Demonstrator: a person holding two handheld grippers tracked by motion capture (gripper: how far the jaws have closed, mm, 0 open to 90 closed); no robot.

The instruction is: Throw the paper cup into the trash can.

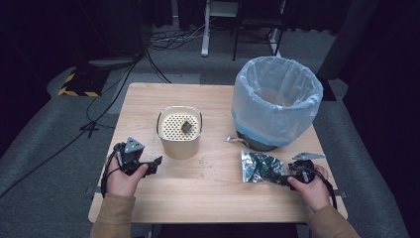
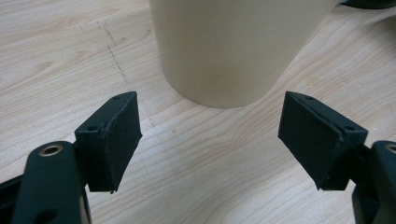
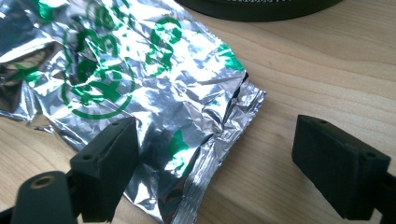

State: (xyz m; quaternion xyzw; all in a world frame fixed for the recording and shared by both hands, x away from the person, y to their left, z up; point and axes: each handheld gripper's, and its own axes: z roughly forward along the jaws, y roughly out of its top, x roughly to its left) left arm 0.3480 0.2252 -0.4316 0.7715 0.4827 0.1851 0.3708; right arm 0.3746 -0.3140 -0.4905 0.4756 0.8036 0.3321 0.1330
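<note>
Right gripper spread wide, foil packet partly between its jaws.

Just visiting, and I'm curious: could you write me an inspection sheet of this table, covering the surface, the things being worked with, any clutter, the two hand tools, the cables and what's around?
Surface: light wooden table, no spills seen.
Job's things: crumpled silver-and-green foil wrapper lying flat near the right tool; bin lined with a pale blue bag, standing at the far right.
Clutter: cream container with a perforated top and a small dark piece on it; small foil scrap by the bin's base.
Grippers: left tool open, facing the cream container, apart from it; right tool open, one jaw over the wrapper's edge.
Cables: black cables on the floor beyond the table.
Surroundings: grey carpet, dark room, furniture legs behind.
</note>
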